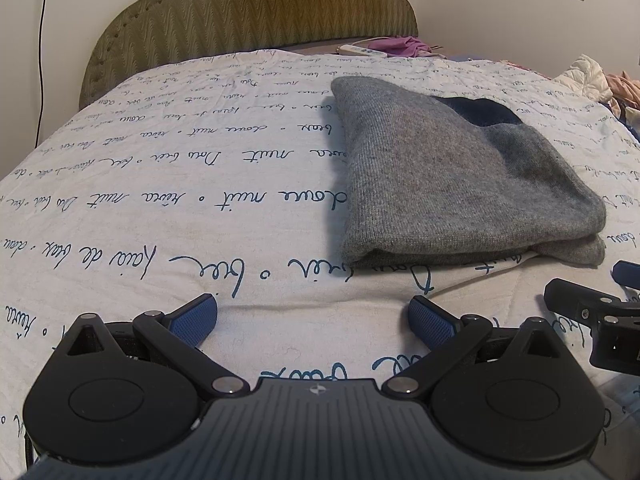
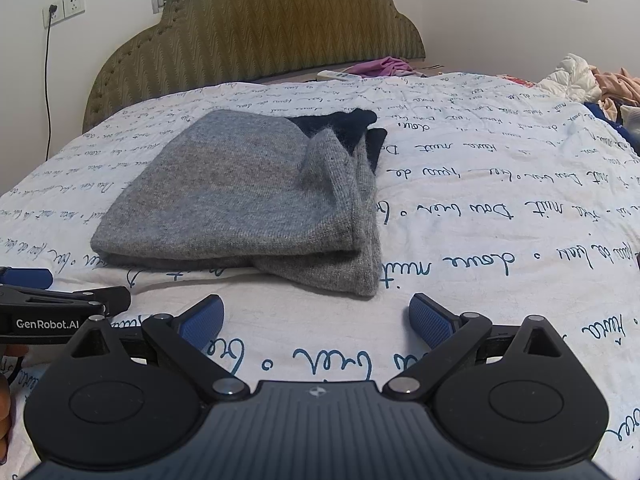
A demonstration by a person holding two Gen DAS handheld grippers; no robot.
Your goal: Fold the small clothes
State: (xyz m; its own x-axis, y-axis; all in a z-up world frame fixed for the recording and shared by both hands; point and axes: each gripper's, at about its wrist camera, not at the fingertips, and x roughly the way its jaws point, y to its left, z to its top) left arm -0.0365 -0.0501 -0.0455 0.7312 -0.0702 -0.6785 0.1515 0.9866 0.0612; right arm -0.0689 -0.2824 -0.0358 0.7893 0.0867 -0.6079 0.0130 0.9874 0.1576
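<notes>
Where the left wrist view looks up the bed (image 1: 200,152), the left hand-held gripper (image 1: 313,320) hovers with jaws spread wide and empty, and the folded grey sweater (image 1: 452,176) lies ahead to its right, toward the headboard (image 1: 248,12). The right hand-held gripper (image 1: 592,320) pokes in at the right edge.

In the right wrist view, the right hand-held gripper (image 2: 316,318) is likewise spread and empty. Only here do the sweater's (image 2: 240,192) dark cuffs (image 2: 360,128) show stacked, and "GenRobot.AI" reads on the left hand-held gripper (image 2: 48,312). Blue cursive script, which I cannot read with confidence, covers the bed (image 2: 500,200). Loose clothes (image 2: 600,80) sit at the far right corner.
</notes>
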